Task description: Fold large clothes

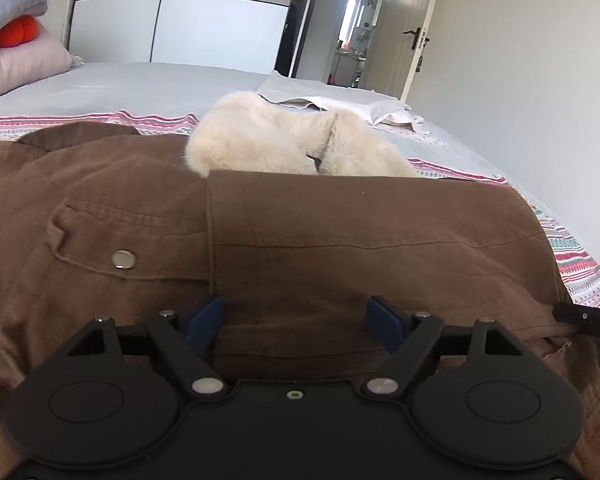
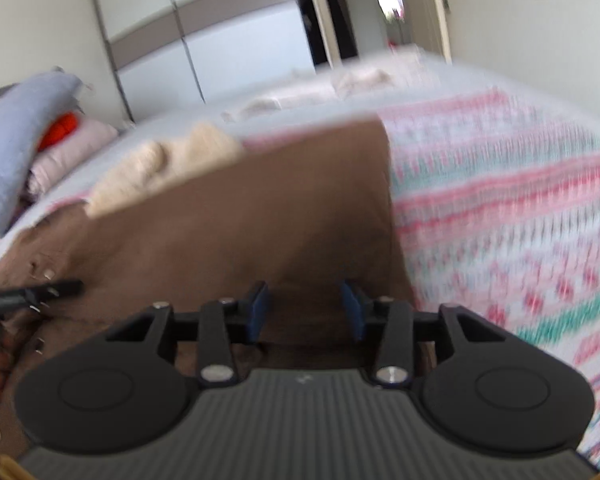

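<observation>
Nearest, in the left wrist view, left gripper low over the near hem of the brown coat, blue fingers set wide apart with cloth lying between them, nothing clamped. In the right wrist view, right gripper likewise spread, blue pads apart over the brown coat, no fabric pinched as far as the motion blur allows; picture smeared, so fine detail not readable. Other gripper's black tip visible at the frame edge in each view, both at the near edge of the garment. Just beyond the left fingers, a folded panel of the coat laid over the body, its straight vertical edge running up the middle, a flapped pocket with a metal snap left of that edge. Probably one side or sleeve already turned inward, judging by that clean overlap; other side at left loose and spread, so a matching fold apparently left, then a fold along the length. Farther on, cream fur collar bunched at the top of the coat, not tucked. Coat resting on a striped patterned blanket on the bed. Beyond, pale cloth lying unfolded near the far edge of the bed, pillows at far left, wardrobe and open door behind. Overall judgement: early to middle stage.
</observation>
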`<state>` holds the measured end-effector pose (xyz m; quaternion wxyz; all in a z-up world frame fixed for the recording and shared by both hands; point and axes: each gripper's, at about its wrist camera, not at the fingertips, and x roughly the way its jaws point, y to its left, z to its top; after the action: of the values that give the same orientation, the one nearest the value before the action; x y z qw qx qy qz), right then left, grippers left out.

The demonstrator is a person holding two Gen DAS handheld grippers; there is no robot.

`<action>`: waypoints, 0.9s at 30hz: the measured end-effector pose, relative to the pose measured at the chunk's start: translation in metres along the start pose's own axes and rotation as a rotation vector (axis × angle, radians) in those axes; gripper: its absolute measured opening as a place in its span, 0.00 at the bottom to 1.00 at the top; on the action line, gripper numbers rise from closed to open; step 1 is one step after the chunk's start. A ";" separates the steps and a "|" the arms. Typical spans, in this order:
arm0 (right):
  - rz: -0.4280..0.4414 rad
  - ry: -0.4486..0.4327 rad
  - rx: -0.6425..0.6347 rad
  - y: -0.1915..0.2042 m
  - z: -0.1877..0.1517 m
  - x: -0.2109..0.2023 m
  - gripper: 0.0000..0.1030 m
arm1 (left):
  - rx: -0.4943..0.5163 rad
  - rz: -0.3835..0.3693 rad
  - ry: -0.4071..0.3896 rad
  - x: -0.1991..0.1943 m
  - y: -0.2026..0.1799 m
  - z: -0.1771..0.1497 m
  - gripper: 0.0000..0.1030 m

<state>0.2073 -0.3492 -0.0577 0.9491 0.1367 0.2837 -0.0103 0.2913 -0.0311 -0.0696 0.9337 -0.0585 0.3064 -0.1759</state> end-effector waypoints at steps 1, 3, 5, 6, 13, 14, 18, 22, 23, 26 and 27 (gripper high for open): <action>-0.003 -0.003 0.008 0.000 0.002 -0.002 0.36 | 0.002 0.023 0.006 -0.004 -0.001 0.002 0.78; -0.020 -0.001 0.015 0.007 0.009 -0.010 0.44 | 0.000 0.051 -0.008 -0.025 0.007 0.001 0.87; -0.012 -0.016 0.018 0.016 0.014 -0.020 0.62 | -0.007 0.107 -0.033 -0.046 0.020 0.003 0.92; -0.003 -0.020 0.013 0.021 0.016 -0.025 0.69 | -0.014 0.132 -0.046 -0.056 0.030 0.004 0.92; -0.031 0.038 -0.039 0.074 0.018 -0.043 0.87 | -0.193 0.348 -0.133 -0.136 0.144 0.013 0.99; -0.013 0.040 -0.049 0.081 0.016 -0.044 0.90 | -0.228 0.379 -0.141 -0.147 0.161 0.013 0.99; 0.032 0.052 -0.079 0.102 0.011 -0.043 0.93 | -0.398 0.484 -0.189 -0.182 0.233 0.009 1.00; 0.016 0.060 -0.107 0.115 0.005 -0.037 0.93 | -0.529 0.573 -0.223 -0.200 0.289 0.000 1.00; 0.011 0.064 -0.107 0.116 0.004 -0.035 0.93 | -0.548 0.594 -0.226 -0.201 0.300 -0.002 1.00; 0.004 0.080 -0.098 0.119 0.003 -0.026 0.93 | -0.600 0.644 -0.235 -0.199 0.331 -0.011 0.99; 0.001 0.084 -0.098 0.121 0.002 -0.023 0.93 | -0.622 0.656 -0.252 -0.199 0.339 -0.014 0.99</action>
<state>0.2005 -0.2348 -0.0132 0.9418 0.0905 0.3235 0.0098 0.2329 0.3571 -0.0451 0.9081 -0.2564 0.2309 0.2372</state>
